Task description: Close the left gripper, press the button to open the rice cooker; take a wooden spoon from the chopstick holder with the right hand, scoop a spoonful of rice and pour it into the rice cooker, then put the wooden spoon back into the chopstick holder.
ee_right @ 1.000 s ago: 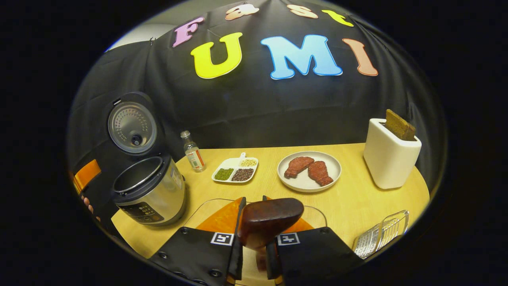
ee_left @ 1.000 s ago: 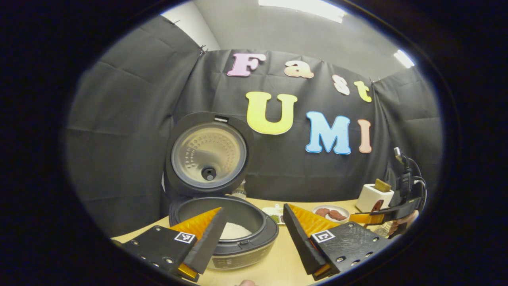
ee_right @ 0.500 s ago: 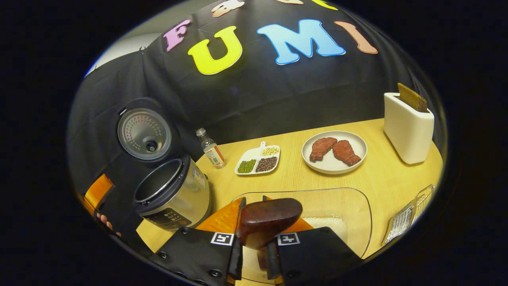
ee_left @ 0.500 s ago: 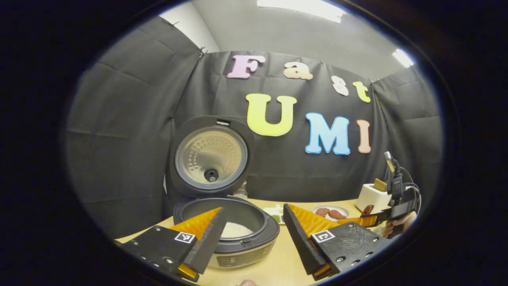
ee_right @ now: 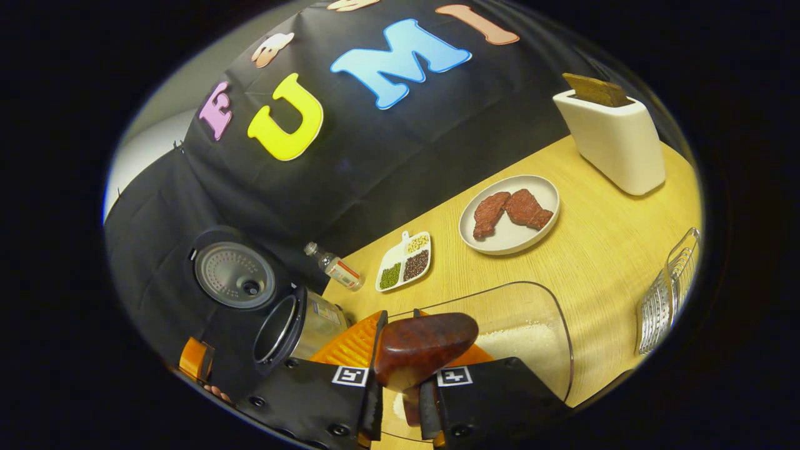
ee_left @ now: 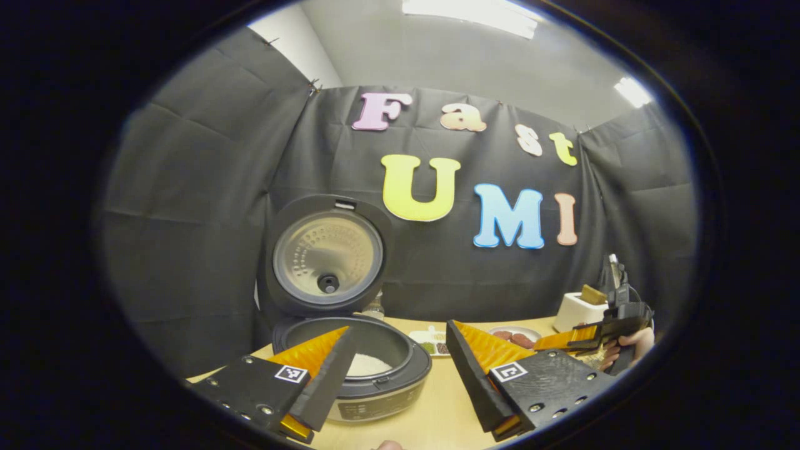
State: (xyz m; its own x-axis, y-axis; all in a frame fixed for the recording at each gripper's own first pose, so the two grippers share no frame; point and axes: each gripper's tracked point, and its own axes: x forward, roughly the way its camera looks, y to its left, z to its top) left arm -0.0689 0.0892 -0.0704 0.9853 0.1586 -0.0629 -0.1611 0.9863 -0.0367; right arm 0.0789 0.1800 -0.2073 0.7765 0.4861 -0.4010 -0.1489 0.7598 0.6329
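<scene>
The rice cooker (ee_left: 375, 381) stands with its lid (ee_left: 328, 256) up and white rice in the pot. My left gripper (ee_left: 397, 369) hangs open in front of it, holding nothing. My right gripper (ee_right: 400, 381) is shut on the dark wooden spoon (ee_right: 425, 340), whose bowl juts up between the fingers. It hangs tilted over a clear tub (ee_right: 531, 312) with rice (ee_right: 519, 340) in it. The cooker (ee_right: 300, 322) lies to its left. A white holder (ee_right: 609, 140) with a brown piece sticking out stands at the far right. The right gripper (ee_left: 594, 337) and its hand appear low at the right in the left gripper view.
On the wooden table (ee_right: 600, 250) are a plate with two pieces of meat (ee_right: 509, 212), a divided dish of beans (ee_right: 405, 261) and a small bottle (ee_right: 334, 269) lying near the cooker. A wire rack (ee_right: 669, 294) stands at the right edge.
The right gripper has rolled sideways with the spoon and come down closer over the clear tub of rice. The left gripper has hardly moved and stays open.
</scene>
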